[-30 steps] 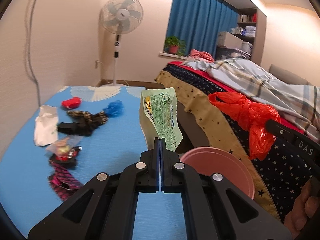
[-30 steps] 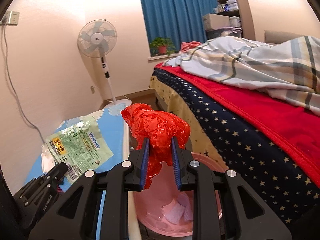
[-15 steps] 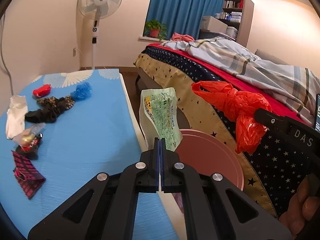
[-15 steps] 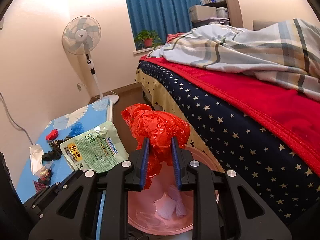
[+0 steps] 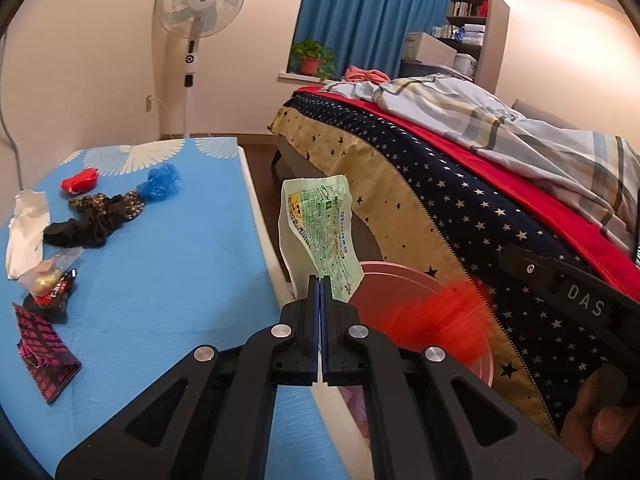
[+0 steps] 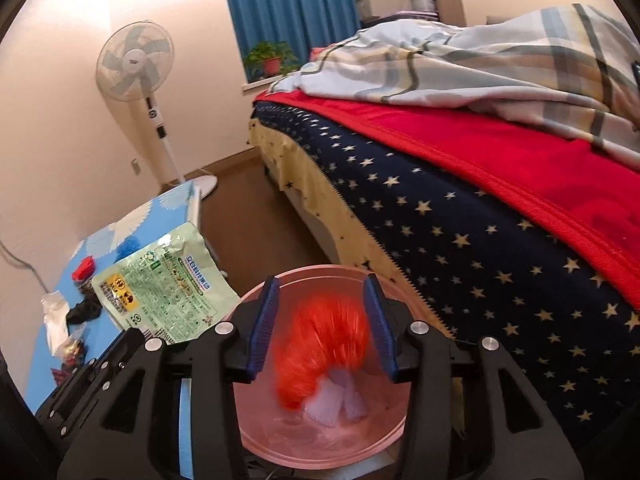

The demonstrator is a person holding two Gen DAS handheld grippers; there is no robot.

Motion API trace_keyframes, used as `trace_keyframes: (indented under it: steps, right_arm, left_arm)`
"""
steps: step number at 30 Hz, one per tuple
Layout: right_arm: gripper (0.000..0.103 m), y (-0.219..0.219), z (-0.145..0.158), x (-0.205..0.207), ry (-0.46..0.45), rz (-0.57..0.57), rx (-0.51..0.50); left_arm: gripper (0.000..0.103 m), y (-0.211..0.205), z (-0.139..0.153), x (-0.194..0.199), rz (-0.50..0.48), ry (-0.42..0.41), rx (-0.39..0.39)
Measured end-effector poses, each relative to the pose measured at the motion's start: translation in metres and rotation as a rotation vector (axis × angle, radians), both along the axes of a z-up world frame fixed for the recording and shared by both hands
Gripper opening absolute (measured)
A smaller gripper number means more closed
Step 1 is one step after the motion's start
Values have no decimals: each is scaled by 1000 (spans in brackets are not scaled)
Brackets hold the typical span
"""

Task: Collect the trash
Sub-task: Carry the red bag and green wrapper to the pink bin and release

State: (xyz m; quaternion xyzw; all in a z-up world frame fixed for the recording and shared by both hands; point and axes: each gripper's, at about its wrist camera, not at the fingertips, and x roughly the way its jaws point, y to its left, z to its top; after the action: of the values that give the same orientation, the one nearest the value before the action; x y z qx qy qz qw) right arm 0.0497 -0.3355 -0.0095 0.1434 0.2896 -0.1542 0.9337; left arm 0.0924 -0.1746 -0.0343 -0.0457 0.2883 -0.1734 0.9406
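Note:
My left gripper [image 5: 321,280] is shut on a green printed wrapper [image 5: 320,232], held upright beside the pink bin [image 5: 400,280]; the wrapper also shows in the right wrist view [image 6: 160,284]. My right gripper [image 6: 322,320] is open above the pink bin [image 6: 320,444]. A red plastic bag [image 6: 320,340], blurred, is falling between the fingers into the bin, onto white paper scraps [image 6: 336,400]. The bag also shows blurred in the left wrist view [image 5: 436,320].
A blue mat [image 5: 168,272] at left carries a red item [image 5: 80,180], a blue bag [image 5: 162,182], dark cloth [image 5: 92,220], white paper [image 5: 26,232], candy wrappers [image 5: 50,284] and a pink-black packet [image 5: 44,356]. A bed [image 5: 460,184] stands right; a fan [image 5: 196,40] behind.
My right gripper has opened and let go of the red bag, which now drops into the bin. Both grippers have moved over the bin. The left still holds the wrapper.

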Motion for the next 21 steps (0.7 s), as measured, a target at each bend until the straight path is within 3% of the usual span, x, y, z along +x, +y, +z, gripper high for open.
trace_keyframes:
  steps: [6,10,21]
  right_arm:
    - [45,-5,7,-6,-29,-48,-23]
    - [45,-7,9,-7,-37,-58,-21]
    - [45,-1,13,-8,-62,-28,-22]
  left_arm:
    - [2,-16,-9,2,-86,38,10]
    - [26,-17,-16,2,-76,52,23]
    - [26,-4,-11,-1,-53,44,22]
